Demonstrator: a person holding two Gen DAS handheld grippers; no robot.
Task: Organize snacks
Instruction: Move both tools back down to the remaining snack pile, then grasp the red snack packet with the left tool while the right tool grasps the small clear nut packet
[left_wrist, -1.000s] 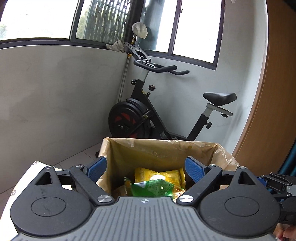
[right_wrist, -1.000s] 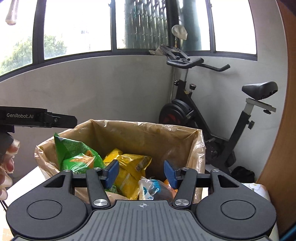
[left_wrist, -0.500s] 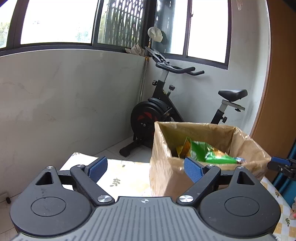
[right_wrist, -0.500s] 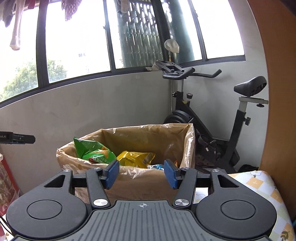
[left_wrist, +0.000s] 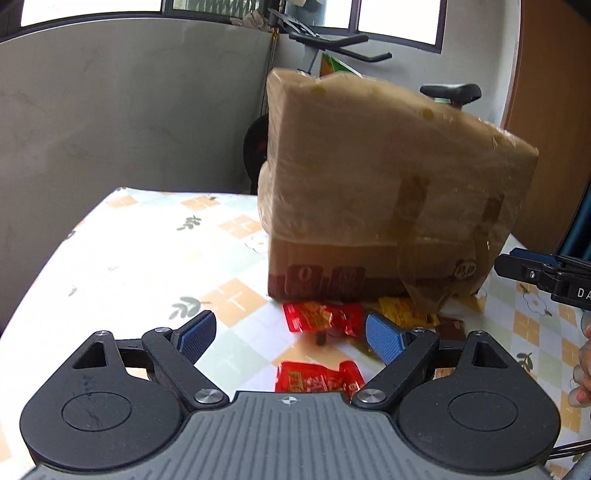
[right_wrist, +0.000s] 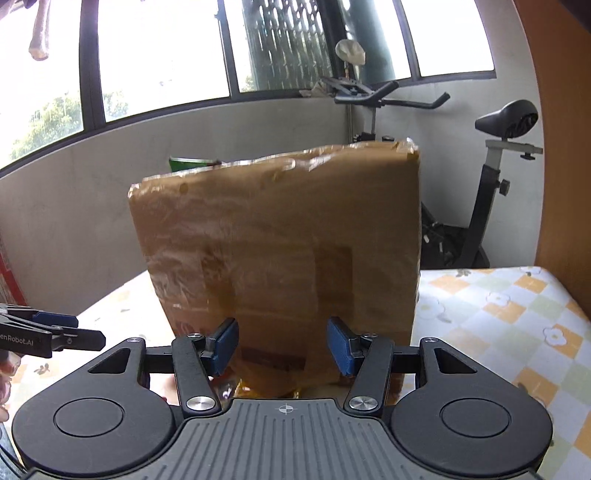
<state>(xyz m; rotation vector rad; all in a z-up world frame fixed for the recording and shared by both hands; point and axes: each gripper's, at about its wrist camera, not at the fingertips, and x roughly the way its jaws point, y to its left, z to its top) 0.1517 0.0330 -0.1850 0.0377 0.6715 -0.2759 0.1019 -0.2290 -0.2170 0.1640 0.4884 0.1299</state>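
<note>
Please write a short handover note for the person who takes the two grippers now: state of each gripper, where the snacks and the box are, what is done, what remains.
Left gripper: open, empty, low over the table.
Right gripper: open, empty, facing the near wall of the cardboard box.
The box stands on the table; a green snack bag sticks out of its top, so some snacks are already inside.
Left to do: two red snack packets, a yellow packet and a brown one lie on the table in front of the box. The left gripper is nearest to the red ones.
</note>
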